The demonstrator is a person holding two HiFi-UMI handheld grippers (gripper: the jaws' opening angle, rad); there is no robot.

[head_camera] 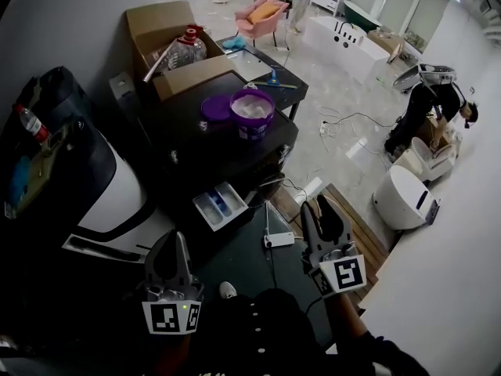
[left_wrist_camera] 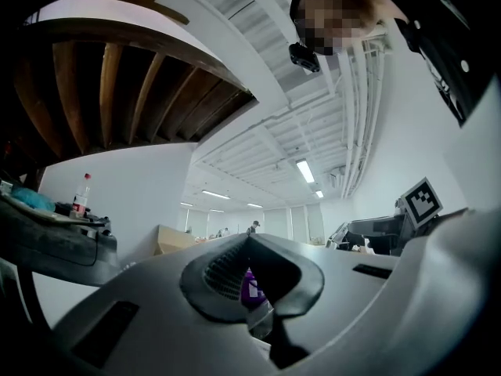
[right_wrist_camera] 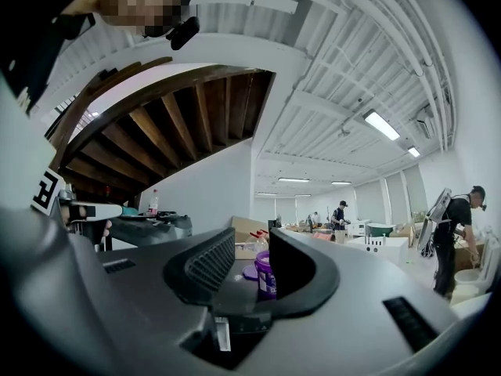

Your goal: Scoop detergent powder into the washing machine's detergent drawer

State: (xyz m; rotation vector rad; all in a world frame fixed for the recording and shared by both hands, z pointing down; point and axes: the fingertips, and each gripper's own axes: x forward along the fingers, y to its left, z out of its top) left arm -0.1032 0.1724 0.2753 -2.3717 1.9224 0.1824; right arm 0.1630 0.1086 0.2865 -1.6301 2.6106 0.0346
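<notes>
The round purple plastic detergent tub (head_camera: 252, 116) stands straight ahead; the right gripper (head_camera: 321, 208), half-open and empty, looks nearer it; the left gripper (head_camera: 174, 238) is closed, empty.

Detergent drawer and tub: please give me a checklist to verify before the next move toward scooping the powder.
1. Purple tub uncovered: ok; its lid lies beside it.
2. Detergent drawer pulled out: ok.
3. Right claw free: ok; jaws apart, nothing between them.
4. Left claw free: ok; tips together, nothing gripped.
5. Scoop found: cannot tell; none is clearly visible.
6. Both claws near the tub: not ok; both are well short of it.
</notes>
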